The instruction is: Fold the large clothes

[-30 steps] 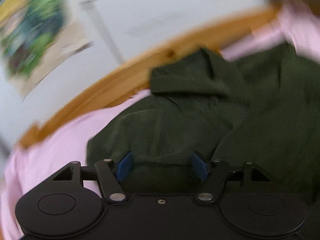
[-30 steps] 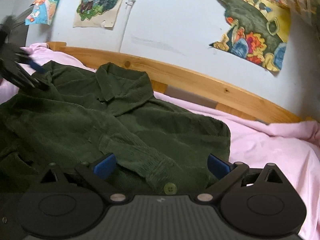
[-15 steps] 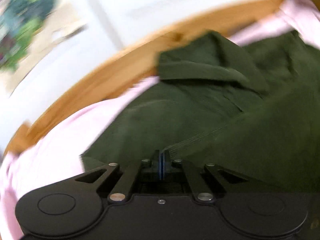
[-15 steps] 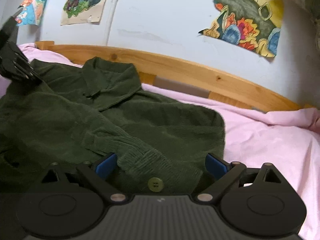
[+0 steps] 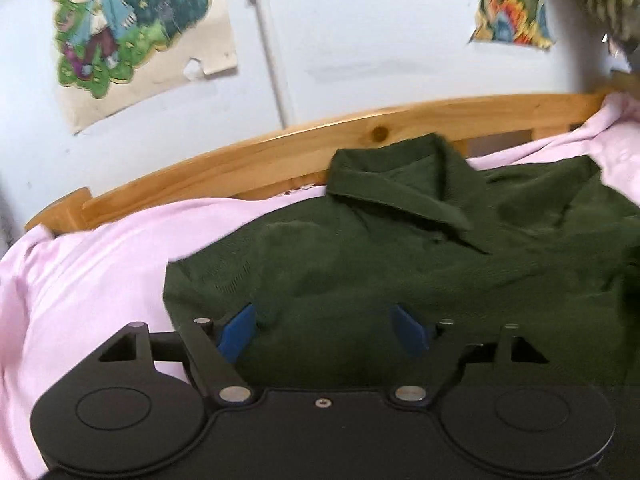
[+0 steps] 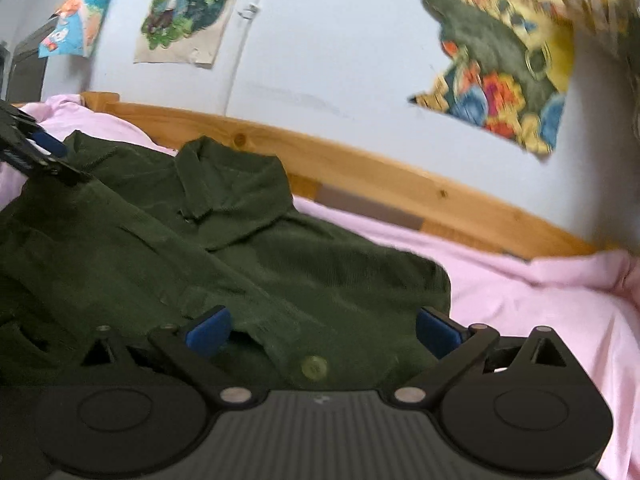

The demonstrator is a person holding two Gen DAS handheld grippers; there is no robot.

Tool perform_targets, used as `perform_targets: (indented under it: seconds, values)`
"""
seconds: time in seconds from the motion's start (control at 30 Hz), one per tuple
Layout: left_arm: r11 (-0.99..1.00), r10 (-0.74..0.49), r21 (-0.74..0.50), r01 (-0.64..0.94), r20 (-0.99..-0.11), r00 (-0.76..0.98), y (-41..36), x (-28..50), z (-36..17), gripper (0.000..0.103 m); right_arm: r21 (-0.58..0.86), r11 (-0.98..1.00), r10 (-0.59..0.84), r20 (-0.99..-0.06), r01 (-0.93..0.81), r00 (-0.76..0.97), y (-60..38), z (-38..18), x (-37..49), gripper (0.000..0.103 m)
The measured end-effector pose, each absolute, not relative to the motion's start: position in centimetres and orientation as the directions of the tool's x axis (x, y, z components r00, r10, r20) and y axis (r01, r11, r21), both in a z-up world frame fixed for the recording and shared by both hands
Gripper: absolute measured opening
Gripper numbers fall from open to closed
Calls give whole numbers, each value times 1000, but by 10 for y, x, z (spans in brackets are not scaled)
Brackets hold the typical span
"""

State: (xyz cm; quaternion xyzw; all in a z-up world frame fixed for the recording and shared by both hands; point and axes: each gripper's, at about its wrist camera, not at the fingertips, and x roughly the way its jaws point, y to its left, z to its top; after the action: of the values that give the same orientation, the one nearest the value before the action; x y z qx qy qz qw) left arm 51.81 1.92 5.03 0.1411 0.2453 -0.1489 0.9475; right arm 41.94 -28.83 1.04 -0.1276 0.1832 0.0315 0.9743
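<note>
Green shirt on the pink bed, both tongs let go.

The shirt [image 6: 248, 248] lies flat but bumpy on the bed [image 6: 520, 300], collar near the wood rail [image 5: 280, 156]. The left tongs [image 5: 324, 330] have just been opening; cloth lies under them, but nothing is pinched. The right tongs [image 6: 320, 330] stand wide over the cuff [image 6: 304, 356], holding nothing. If a pinch takes two layers, the fold may bunch. A cuff may slide off and spoil it.
</note>
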Motion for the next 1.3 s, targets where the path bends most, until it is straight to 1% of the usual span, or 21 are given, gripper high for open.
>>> perform_targets:
  seconds: [0.07,0.1,0.13,0.17,0.27,0.33,0.4,0.43,0.47,0.5,0.53,0.63,0.77,0.83,0.87,0.97,1.07,1.17,1.23,1.27,1.3]
  values:
    - [914,-192,207,348,-535,823,14,501,40,77,-248,965,-3,-352,-90,936,-286,7,425,101]
    - [913,-157,235,334,-552,819,12,493,33,76,-240,968,-13,-359,-78,933,-287,5,431,101]
    - [907,-109,276,318,-575,811,9,490,22,73,-236,970,-37,-377,-57,925,-289,1,438,101]
    - [902,-77,304,307,-586,807,10,486,14,73,-244,969,-67,-397,-35,915,-290,-2,445,101]
    - [865,-29,396,307,-572,820,10,484,-4,73,-289,957,-109,-452,-29,885,-293,-19,463,101]
    - [854,-22,418,308,-564,825,11,484,-4,73,-305,952,-112,-458,-38,882,-292,-20,468,101]
    - [875,-41,378,304,-567,823,17,481,2,73,-303,952,-102,-451,-44,887,-290,-10,466,101]
    - [891,-62,339,301,-567,821,21,479,7,76,-290,955,-81,-441,-57,894,-289,-2,462,101]
    - [908,-77,299,294,-571,817,24,477,11,79,-272,959,-44,-425,-81,904,-287,8,459,102]
    - [926,-91,251,284,-580,809,28,476,16,88,-261,960,-11,-409,-106,912,-285,19,457,103]
    - [944,-107,194,267,-587,803,33,473,21,94,-253,958,24,-393,-133,919,-281,29,459,103]
    - [966,-147,88,243,-587,796,37,471,30,96,-226,954,100,-384,-199,918,-269,52,479,103]
    - [977,-157,25,213,-594,789,34,473,38,100,-106,971,143,-458,-214,878,-253,65,543,102]
    - [978,-159,17,209,-590,791,32,470,41,100,-44,981,140,-497,-186,856,-248,67,577,96]
    - [977,-162,18,212,-584,795,32,468,42,101,2,986,143,-518,-166,843,-245,68,595,94]
    - [976,-162,27,216,-572,804,33,464,43,102,101,989,144,-538,-106,831,-240,68,634,88]
    - [977,-159,26,213,-577,801,37,460,40,102,117,991,114,-542,-59,833,-230,65,657,86]
    - [979,-155,15,201,-585,796,44,459,37,102,72,997,64,-555,-28,829,-216,57,670,84]
    - [981,-154,4,193,-588,794,49,457,37,102,57,998,33,-563,-2,826,-211,51,675,80]
    - [982,-152,1,189,-590,793,51,457,36,102,53,998,18,-567,14,823,-210,48,678,76]
    - [983,-149,-1,183,-591,793,53,457,36,102,52,998,6,-572,28,820,-210,46,680,62]
